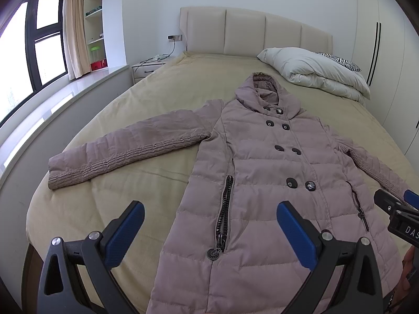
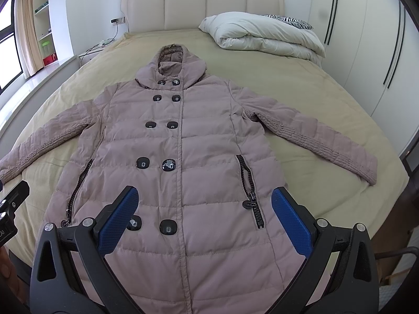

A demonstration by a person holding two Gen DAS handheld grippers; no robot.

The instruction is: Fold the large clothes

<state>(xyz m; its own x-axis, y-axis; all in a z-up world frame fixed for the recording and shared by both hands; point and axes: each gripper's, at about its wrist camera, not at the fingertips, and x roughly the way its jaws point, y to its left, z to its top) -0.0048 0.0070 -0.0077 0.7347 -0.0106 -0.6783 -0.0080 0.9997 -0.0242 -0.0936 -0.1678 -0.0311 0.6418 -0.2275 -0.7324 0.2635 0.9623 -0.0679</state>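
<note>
Beige bedspread [image 2: 314,99], padded headboard [image 2: 201,5], folded white duvet [image 2: 264,36] — zebra-print pillow [image 2: 288,21] behind, nightstand [image 1: 146,69], curtained window [image 1: 31,39]

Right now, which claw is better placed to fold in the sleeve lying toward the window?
Left. The left claw hangs open over the puffer coat's window-side edge, so that sleeve is nearer to it. The right claw, also open, sits over the coat's middle, nearer the other sleeve.

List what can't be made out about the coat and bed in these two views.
- Coat hem: cut off by the bottom edge and gripper bodies, both views.
- Coat's back: hidden, lying face up.
- Zebra-print pillow: mostly hidden behind the white duvet.
- Shelf items, left wrist view: too small.
</note>
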